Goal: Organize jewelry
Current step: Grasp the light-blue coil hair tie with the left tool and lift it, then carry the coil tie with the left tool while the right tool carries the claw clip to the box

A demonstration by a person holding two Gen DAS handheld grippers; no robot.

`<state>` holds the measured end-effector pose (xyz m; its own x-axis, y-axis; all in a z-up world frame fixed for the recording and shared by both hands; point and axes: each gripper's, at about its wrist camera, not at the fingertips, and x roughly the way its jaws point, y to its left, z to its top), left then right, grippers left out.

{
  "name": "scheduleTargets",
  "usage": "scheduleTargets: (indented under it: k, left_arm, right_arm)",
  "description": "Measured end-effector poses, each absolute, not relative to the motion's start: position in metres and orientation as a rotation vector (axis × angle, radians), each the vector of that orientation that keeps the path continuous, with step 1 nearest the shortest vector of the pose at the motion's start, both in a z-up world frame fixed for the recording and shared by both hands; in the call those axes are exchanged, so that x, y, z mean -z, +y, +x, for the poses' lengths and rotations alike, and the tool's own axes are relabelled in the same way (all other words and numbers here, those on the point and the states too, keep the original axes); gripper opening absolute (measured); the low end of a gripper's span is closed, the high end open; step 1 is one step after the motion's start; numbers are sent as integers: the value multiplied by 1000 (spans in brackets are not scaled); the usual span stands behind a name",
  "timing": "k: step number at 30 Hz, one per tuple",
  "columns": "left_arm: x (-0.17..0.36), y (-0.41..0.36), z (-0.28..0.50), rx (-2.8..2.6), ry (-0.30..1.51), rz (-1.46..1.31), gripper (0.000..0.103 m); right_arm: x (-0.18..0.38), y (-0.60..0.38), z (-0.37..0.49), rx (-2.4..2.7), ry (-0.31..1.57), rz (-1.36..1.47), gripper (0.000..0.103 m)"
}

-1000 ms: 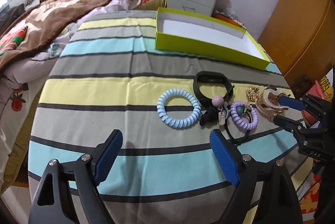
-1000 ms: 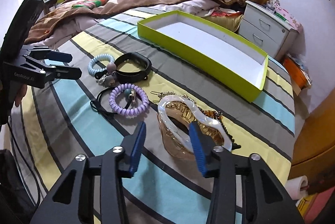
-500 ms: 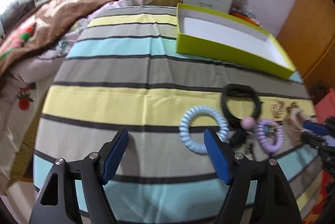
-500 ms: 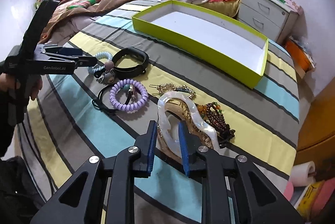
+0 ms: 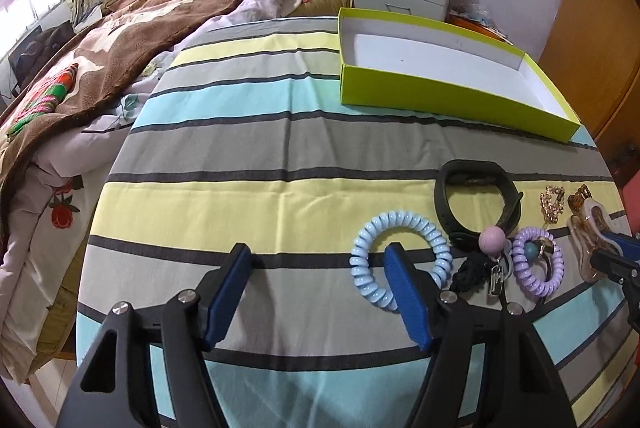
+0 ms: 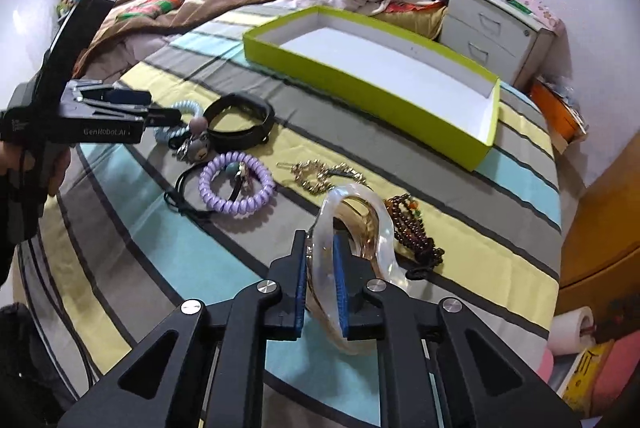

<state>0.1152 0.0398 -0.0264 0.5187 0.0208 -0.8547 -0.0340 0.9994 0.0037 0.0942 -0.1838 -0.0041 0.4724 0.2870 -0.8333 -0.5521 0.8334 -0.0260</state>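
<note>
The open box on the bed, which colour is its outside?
The open box is lime green outside, white inside; the right wrist view shows it best.

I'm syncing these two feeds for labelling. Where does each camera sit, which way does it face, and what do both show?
Left wrist: behind the open left gripper, low over the striped bedspread, facing the blue coil hair tie and green box.
Right wrist: behind the right gripper, shut on the translucent hair claw; the left gripper and hand appear at the left edge.
Shared: box, blue and purple coil ties, black band.
</note>
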Motion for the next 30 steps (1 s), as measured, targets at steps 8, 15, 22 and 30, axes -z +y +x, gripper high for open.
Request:
scheduleTargets:
  k: [8,15,22,30]
  left_arm:
    - [21,32,117,-3,1012,-3,21]
    - [15,29,114,24,1000,-38,11]
    - [-2,28,106,51,954,-56,10]
    - [-18,28,101,83,910,-75,10]
  right_arm:
    - [-3,-194,94,-496,913,-224,12]
    - [-13,-199,90,-494,884,-166,12]
    - [-28,-206,84,-493,838,-112,12]
    - [-43,-220,80,-454,796,-53,12]
